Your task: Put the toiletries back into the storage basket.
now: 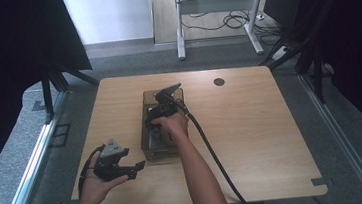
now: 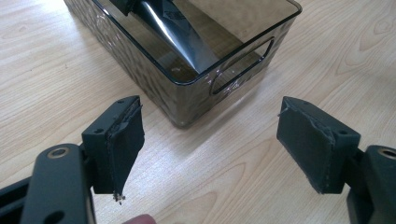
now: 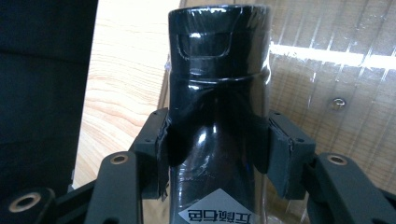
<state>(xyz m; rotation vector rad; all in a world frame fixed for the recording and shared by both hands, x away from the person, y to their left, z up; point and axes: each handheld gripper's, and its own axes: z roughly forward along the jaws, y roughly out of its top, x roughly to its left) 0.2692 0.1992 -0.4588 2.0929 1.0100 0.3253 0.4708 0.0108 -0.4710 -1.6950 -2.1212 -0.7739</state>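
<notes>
The black bottle (image 3: 218, 116) is inside the see-through brown box (image 1: 148, 135) in the middle of the wooden counter (image 1: 252, 135). In the right gripper view the bottle points away from the camera, with its round cap end far off and its white label close by. Its long side runs the same way as the fingers. The right gripper (image 1: 162, 109) has its two black fingers (image 3: 161, 149) pressed on both sides of the bottle, so it is holding the bottle tight. In the high view the person's right hand (image 1: 173, 125) reaches down into the box, and a black cable (image 1: 214, 154) trails back from it across the counter. In the left gripper view the bottle lies tipped in the box, sloping down toward the near end wall with the handle hole. The left gripper (image 1: 125, 166) rests in the person's left hand (image 1: 94, 185) near the front left edge of the counter, just beside the box. Its fingers (image 2: 123, 140) are spread wide apart and hold nothing. They point toward the near corner of the box.
</notes>
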